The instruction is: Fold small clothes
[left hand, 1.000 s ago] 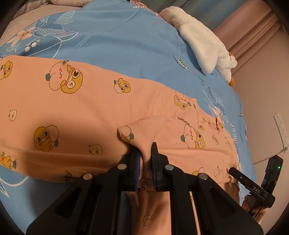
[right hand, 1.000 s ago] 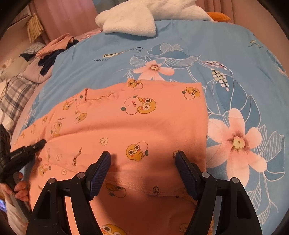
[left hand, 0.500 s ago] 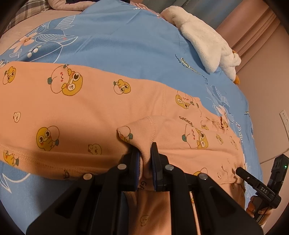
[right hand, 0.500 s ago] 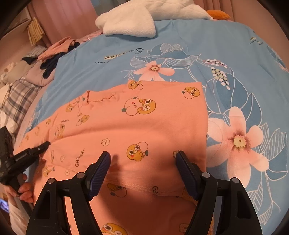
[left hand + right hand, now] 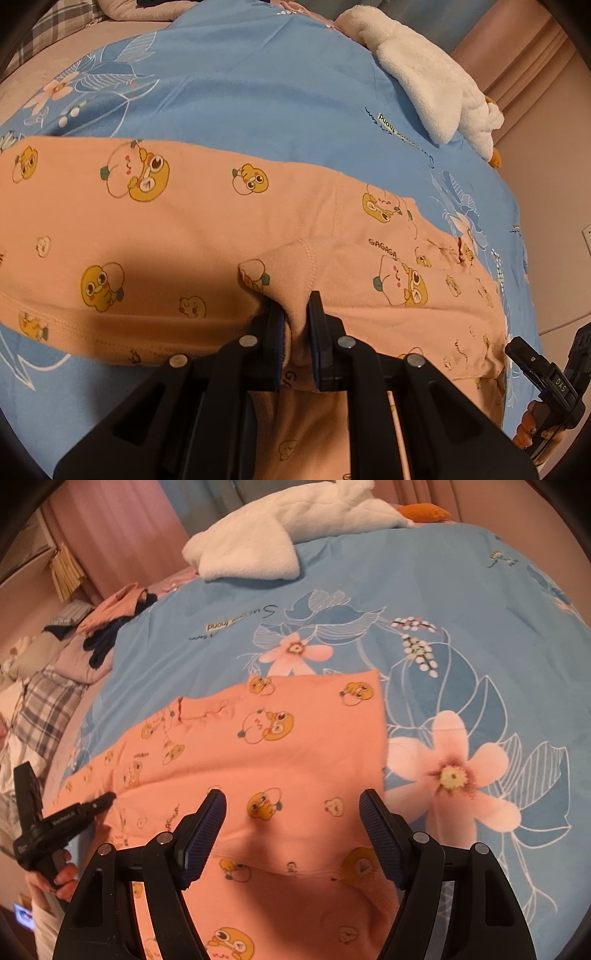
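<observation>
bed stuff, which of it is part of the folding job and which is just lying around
Part of the job:
peach garment
left gripper, pinching its fabric
right gripper, open above it

Lying about:
white plush toy
clothes pile
blue floral bedcover

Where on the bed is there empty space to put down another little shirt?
The widest bare patch is the blue flowered bedsheet, between the peach cartoon-print garment and the white plush goose, running on to the right of the garment. It is crowded by the pile of clothes at the sheet's left edge, and around the garment itself.
</observation>
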A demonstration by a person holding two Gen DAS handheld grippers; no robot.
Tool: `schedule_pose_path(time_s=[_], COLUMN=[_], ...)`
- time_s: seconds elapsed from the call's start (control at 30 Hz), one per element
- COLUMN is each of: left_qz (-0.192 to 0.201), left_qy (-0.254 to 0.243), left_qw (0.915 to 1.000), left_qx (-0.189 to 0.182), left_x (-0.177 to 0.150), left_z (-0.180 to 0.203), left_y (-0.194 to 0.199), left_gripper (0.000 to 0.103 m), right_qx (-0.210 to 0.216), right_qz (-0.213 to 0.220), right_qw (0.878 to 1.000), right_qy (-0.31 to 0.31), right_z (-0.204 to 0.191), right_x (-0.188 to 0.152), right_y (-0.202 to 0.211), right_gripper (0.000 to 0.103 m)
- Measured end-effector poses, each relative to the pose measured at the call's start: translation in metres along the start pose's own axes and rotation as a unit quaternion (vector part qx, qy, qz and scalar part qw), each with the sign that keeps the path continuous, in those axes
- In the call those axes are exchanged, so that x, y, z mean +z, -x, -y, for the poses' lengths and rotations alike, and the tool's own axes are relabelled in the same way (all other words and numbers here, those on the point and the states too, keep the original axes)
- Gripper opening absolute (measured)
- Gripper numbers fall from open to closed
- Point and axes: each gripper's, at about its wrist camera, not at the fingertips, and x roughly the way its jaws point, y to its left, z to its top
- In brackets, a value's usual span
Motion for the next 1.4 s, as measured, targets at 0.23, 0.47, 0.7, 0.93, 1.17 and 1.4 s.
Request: schedule_pose_path(time_s=[0.23,0.47,0.7,0.93,1.17,1.4], left_qz=[0.038,0.087,0.130,0.147,0.153,0.184], left_qy=[0.007,0.031,0.112,0.198,0.301,0.384], left_qw=[0.9986,0.9927,0.9755,0.9560,0.9298,0.9015], left_qx=[0.037,0.078,0.137,0.158,0.146,0.075], left_x=[0.006,0.019,0.011,0.008,0.024,0.012], left_z=[-0.001,-0.038,-0.105,-0.180,-0.244,-0.286], left_y=[0.036,0.093,0.141,0.161,0.176,0.184], left_gripper=[0.033,0.071,0.093,0.093,0.091,0.082], right_qx=[-0.009,-0.014,0.011,0.027,0.053,0.094], right_qz=[0.010,0.016,0.027,0.036,0.034,0.039], right_qw=[1.000,1.000,0.999,0.999,0.997,0.995], right_qy=[-0.008,-0.003,0.024,0.027,0.037,0.009], right_z=[0.008,0.005,-0.026,-0.067,-0.123,-0.166], right_x=[0.001,-0.001,-0.010,-0.033,-0.031,-0.035], right_y=[0.007,0.016,0.041,0.050,0.037,0.022], right_gripper=[0.074,0.074,0.074,0.074,0.074,0.074])
